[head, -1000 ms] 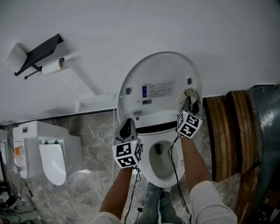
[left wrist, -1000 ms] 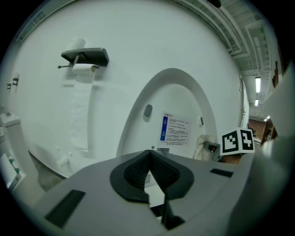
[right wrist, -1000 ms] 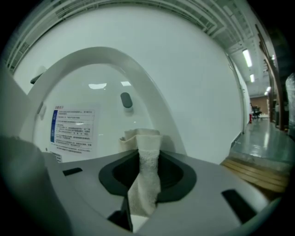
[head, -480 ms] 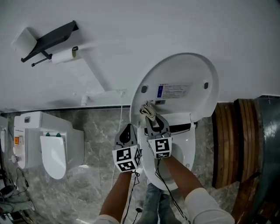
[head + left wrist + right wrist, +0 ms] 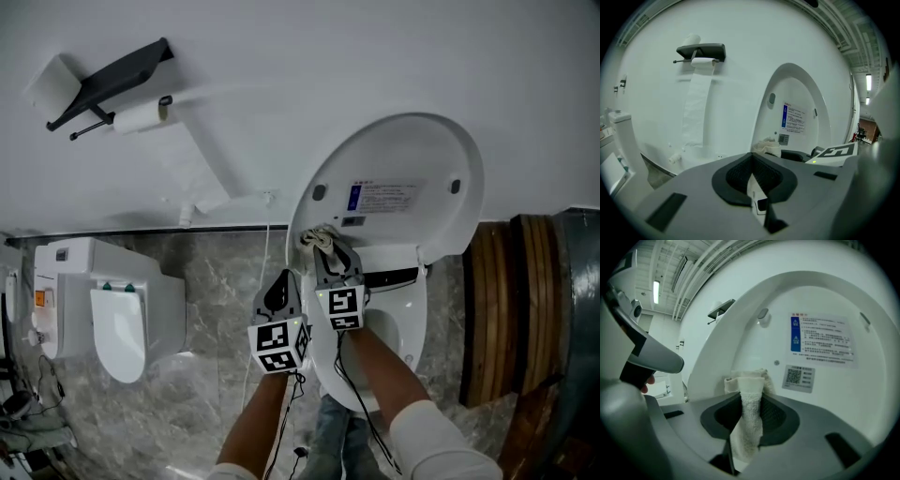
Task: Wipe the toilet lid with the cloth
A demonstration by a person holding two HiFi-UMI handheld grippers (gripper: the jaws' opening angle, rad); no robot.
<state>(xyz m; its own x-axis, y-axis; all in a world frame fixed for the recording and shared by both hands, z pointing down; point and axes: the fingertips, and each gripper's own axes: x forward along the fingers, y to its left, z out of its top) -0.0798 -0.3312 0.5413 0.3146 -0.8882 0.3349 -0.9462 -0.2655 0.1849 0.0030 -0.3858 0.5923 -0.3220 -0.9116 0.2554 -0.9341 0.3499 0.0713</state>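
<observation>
White cloth, clamped in the right gripper, sits at the lower left of the raised toilet lid; the left gripper is fully closed and empty.

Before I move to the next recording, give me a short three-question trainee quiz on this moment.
1. Which grips the cloth: the left tool or the right tool?
2. True or false: the toilet lid is closed.
3. In the head view, the cloth sits nearest the lid's: A) top rim, B) lower left edge, C) right edge.
Key: 1. The right tool, shut on it; the left tool is shut and empty. 2. False, it stands raised. 3. B.
</observation>
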